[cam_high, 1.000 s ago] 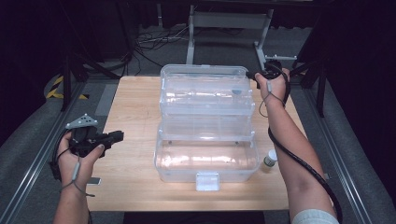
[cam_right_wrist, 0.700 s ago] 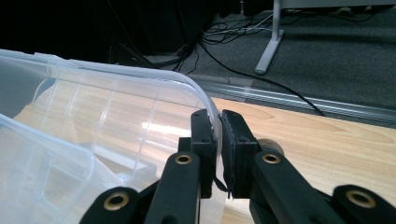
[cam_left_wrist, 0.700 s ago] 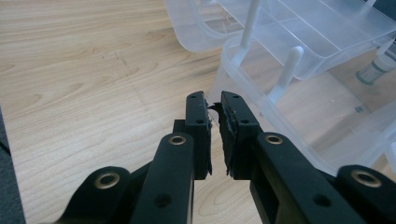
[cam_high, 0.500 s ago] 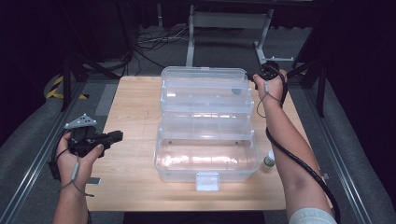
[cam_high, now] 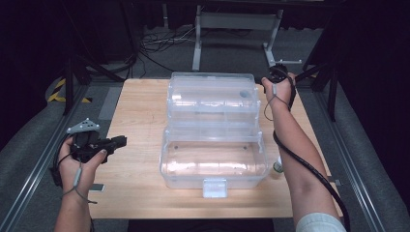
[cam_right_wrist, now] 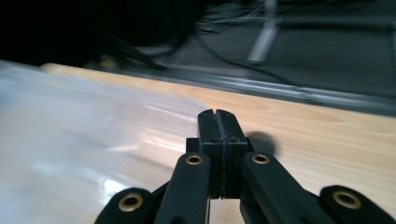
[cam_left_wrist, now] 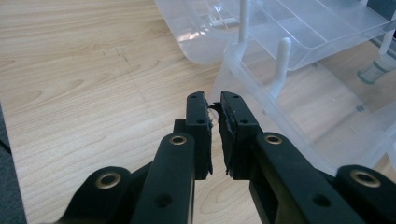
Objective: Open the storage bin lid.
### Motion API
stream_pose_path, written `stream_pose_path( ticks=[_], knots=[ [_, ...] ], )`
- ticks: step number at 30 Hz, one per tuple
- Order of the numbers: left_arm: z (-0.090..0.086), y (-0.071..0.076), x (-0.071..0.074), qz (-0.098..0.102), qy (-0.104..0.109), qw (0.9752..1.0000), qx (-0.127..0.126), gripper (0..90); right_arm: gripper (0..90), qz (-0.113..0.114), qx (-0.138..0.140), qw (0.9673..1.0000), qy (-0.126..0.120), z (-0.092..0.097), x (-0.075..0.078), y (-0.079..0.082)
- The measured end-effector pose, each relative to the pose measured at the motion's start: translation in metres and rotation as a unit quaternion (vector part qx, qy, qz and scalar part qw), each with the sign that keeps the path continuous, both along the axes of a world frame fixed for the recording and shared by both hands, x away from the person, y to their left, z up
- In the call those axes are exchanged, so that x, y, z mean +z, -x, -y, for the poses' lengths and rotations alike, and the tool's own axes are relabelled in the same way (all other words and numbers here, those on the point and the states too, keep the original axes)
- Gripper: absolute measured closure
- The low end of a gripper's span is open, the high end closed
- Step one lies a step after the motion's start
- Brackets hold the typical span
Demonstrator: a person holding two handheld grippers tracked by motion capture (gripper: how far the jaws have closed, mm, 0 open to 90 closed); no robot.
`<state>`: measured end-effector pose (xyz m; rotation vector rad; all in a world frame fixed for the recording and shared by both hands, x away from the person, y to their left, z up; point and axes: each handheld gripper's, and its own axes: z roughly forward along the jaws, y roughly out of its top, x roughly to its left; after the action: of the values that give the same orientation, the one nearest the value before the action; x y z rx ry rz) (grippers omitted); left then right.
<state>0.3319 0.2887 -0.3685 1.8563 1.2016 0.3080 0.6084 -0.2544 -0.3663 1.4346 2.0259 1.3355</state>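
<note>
A clear plastic tiered storage box (cam_high: pixel 212 164) stands open in the middle of the wooden table (cam_high: pixel 135 111), its upper trays (cam_high: pixel 210 94) swung toward the far side. My left gripper (cam_high: pixel 121 141) rests left of the box and points at it. Seen close in the left gripper view, the left gripper (cam_left_wrist: pixel 213 100) has its jaws a narrow slit apart and empty, with the box wall (cam_left_wrist: pixel 289 116) just ahead. My right gripper (cam_high: pixel 278 75) is at the box's far right corner. The right gripper (cam_right_wrist: pixel 216 114) has just been closing, with nothing between its pads, beside blurred clear plastic (cam_right_wrist: pixel 70 130).
A small capped bottle (cam_high: pixel 277 166) stands on the table right of the box base and shows through the plastic as the bottle (cam_left_wrist: pixel 376 70). A white latch (cam_high: pixel 214 187) juts from the box's near edge. A small grey item (cam_high: pixel 96 187) lies by my left wrist.
The right hand has shifted only slightly at the box's far right corner. The left hand and the box have stayed where they were.
</note>
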Motion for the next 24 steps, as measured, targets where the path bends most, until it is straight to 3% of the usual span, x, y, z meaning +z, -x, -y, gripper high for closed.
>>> stream_pose_path(
  ticks=[2,10,15,24],
  knots=[
    [0.0,-0.001,0.0,0.0,0.0,1.0,-0.001,82.4,90.0,0.0,-0.004,0.9997,0.026,0.0,0.003,0.001],
    [0.002,-0.002,0.001,0.002,0.0,1.0,-0.004,81.0,89.7,0.018,-0.005,0.9993,0.034,-0.004,0.008,0.007],
    [0.004,-0.007,0.001,0.0,0.0,0.9999,-0.01,78.6,75.7,0.029,-0.004,0.9992,0.029,0.0,0.016,0.015],
    [0.015,-0.025,0.004,0.002,-0.001,0.9995,-0.032,74.5,66.5,0.051,0.008,0.9982,0.031,0.01,0.028,0.04]
  ],
)
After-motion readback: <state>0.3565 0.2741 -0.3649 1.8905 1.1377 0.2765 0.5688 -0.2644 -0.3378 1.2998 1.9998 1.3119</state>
